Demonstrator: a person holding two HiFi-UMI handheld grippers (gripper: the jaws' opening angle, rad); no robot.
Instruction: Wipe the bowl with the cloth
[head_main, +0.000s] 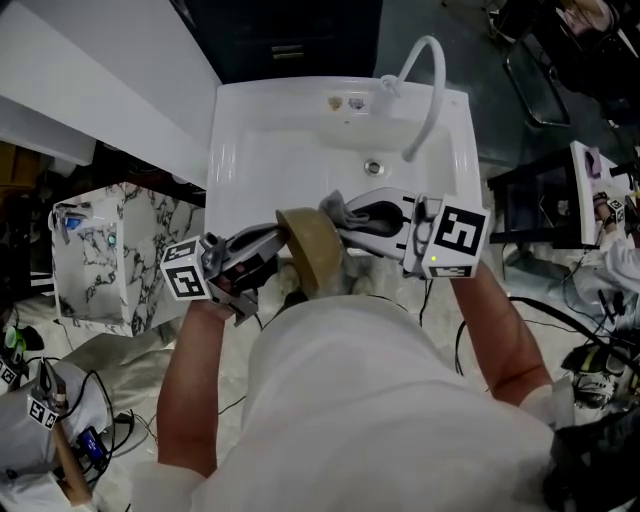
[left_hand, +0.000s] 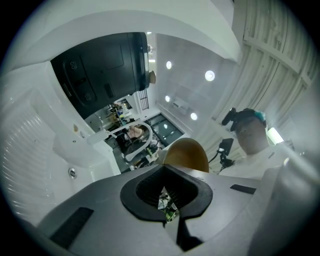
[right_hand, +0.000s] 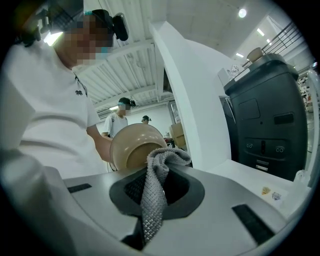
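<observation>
A tan bowl (head_main: 308, 250) is held on its side above the white sink (head_main: 240, 130). My left gripper (head_main: 278, 236) comes in from the left and is shut on the bowl's rim. In the left gripper view the bowl (left_hand: 186, 154) rises just past the closed tips of the left gripper (left_hand: 165, 169). My right gripper (head_main: 352, 222) comes in from the right, shut on a grey cloth (head_main: 340, 209). In the right gripper view the cloth (right_hand: 151, 200) hangs between the jaws of the right gripper (right_hand: 152, 172), and its bunched end lies against the inside of the bowl (right_hand: 131, 150).
A curved white faucet (head_main: 425, 90) stands at the sink's far right, with the drain (head_main: 373, 166) below it. A marble-patterned box (head_main: 100, 250) sits left of the sink. Cables and gear lie on the floor on both sides. Other people (right_hand: 120, 122) stand in the background.
</observation>
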